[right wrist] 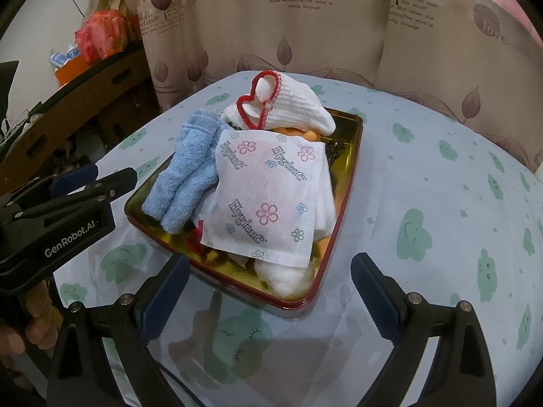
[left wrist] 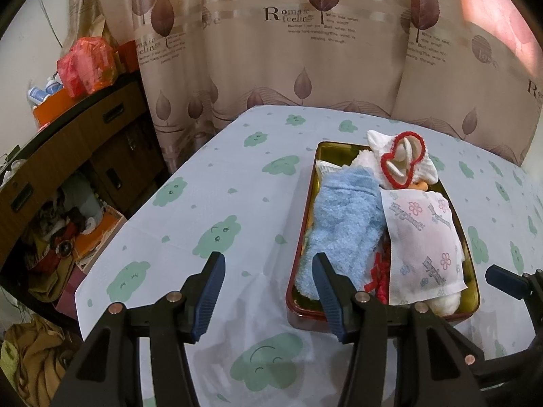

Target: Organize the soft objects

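A gold tray with a red rim (left wrist: 292,305) (right wrist: 353,142) sits on the table and holds a pile of soft things. A fluffy blue cloth (left wrist: 342,224) (right wrist: 186,176) lies on its left side. A white "Hygiene" wipe with flowers (left wrist: 420,237) (right wrist: 268,196) lies over the middle. A white knit item with red trim (left wrist: 404,162) (right wrist: 288,108) sits at the far end. My left gripper (left wrist: 268,268) is open and empty, just before the tray's near left corner. My right gripper (right wrist: 271,278) is open and empty, at the tray's near edge.
The table wears a pale cloth with green clouds (left wrist: 217,203) (right wrist: 441,203). A leaf-print curtain (left wrist: 305,51) hangs behind. A wooden cabinet (left wrist: 68,156) with clutter stands at the left. The left gripper also shows in the right wrist view (right wrist: 91,183).
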`<state>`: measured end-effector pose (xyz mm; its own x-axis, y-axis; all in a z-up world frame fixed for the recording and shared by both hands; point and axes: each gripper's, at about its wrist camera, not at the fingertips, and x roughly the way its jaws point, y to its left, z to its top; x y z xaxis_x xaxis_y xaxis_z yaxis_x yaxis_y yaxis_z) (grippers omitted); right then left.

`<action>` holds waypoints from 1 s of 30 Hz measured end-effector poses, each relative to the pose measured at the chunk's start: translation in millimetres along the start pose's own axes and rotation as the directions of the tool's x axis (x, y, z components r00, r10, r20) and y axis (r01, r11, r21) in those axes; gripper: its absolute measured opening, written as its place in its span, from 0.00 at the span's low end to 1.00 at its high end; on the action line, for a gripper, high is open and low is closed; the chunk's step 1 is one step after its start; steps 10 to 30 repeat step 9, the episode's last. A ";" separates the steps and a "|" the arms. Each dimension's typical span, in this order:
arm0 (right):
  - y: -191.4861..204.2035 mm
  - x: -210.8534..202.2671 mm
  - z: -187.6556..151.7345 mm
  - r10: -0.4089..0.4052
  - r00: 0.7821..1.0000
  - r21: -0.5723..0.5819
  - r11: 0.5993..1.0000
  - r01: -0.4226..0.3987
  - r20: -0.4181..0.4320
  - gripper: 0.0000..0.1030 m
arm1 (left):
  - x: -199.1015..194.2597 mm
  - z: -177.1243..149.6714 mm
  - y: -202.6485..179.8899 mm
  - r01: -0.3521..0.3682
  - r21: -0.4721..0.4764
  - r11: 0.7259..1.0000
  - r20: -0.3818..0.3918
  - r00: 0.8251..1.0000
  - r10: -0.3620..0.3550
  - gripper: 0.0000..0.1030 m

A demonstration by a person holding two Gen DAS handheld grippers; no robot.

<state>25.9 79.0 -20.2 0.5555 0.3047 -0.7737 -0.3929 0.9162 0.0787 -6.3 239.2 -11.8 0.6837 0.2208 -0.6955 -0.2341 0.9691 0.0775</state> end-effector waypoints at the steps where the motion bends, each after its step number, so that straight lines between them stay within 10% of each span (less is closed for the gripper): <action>1: 0.2 -0.3 -0.4 0.000 1.000 0.001 1.000 0.000 0.000 0.92 | -0.1 0.1 -0.6 -0.001 -0.001 1.000 0.002 1.000 0.001 0.53; 30: -0.1 0.0 0.2 -0.001 1.000 -0.001 1.000 0.001 -0.001 0.92 | -0.5 1.1 -3.9 -0.003 0.005 1.000 0.010 1.000 0.003 0.53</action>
